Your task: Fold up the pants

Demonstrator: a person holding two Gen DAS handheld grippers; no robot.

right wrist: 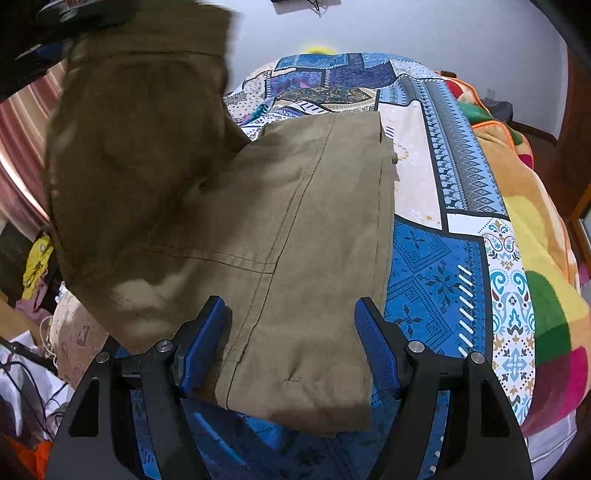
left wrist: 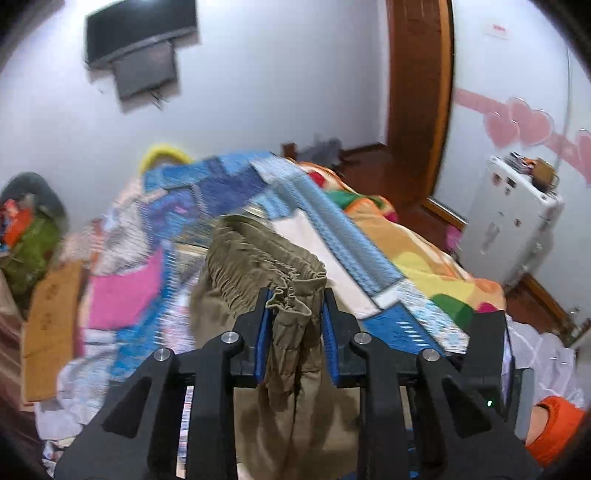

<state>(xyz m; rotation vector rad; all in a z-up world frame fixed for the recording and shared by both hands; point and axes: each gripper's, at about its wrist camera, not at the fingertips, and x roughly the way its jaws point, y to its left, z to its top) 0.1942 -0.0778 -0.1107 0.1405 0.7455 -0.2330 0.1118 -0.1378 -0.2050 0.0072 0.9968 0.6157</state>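
The khaki pants [right wrist: 295, 229] lie partly on the patterned blue bedspread [right wrist: 436, 295]. Their waist end is lifted up at the left of the right wrist view [right wrist: 136, 147]. My left gripper [left wrist: 295, 314] is shut on the gathered elastic waistband [left wrist: 288, 299] and holds it in the air above the bed, the cloth hanging down between the blue pads. My right gripper [right wrist: 291, 332] is open, its fingers on either side of the leg hem end [right wrist: 303, 391] lying on the bed; it holds nothing.
A colourful blanket [right wrist: 535, 258] lies along the bed's right side. A white suitcase [left wrist: 513, 218] stands by the wooden door frame [left wrist: 417, 92]. Clothes and a cardboard piece [left wrist: 48, 325] pile at the left. A television [left wrist: 136, 33] hangs on the wall.
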